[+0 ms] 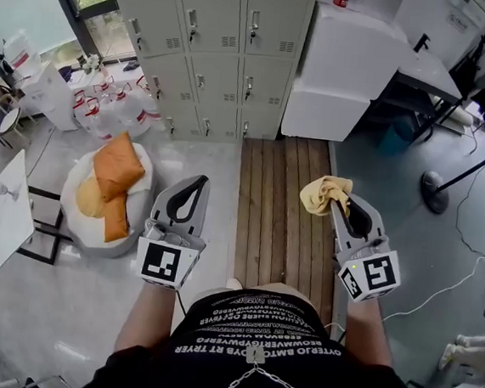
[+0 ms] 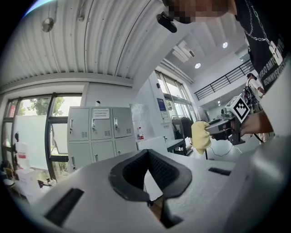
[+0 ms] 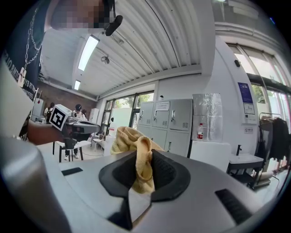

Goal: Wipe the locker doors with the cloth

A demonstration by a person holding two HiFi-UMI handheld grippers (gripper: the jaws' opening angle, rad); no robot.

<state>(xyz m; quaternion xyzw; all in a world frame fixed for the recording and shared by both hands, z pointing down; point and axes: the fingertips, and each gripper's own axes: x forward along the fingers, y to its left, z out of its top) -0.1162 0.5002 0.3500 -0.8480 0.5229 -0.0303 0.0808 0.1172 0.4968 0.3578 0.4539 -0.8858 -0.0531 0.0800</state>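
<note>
– Head view, near zone?
– Left gripper [image 1: 199, 180]: jaws together, empty. Right gripper [image 1: 338, 203]: jaws clamped on the yellow cloth [image 1: 323, 192], over the wooden floor strip [image 1: 275, 226].
– Far zone?
– Grey locker doors [image 1: 213, 41] at the far wall; white cabinet [image 1: 354, 59] on their right.

Soft terry cloth [image 1: 324, 193], matt metal lockers [image 1: 214, 41]

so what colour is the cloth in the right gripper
Pale yellow. The cloth shows best in the right gripper view.
</note>
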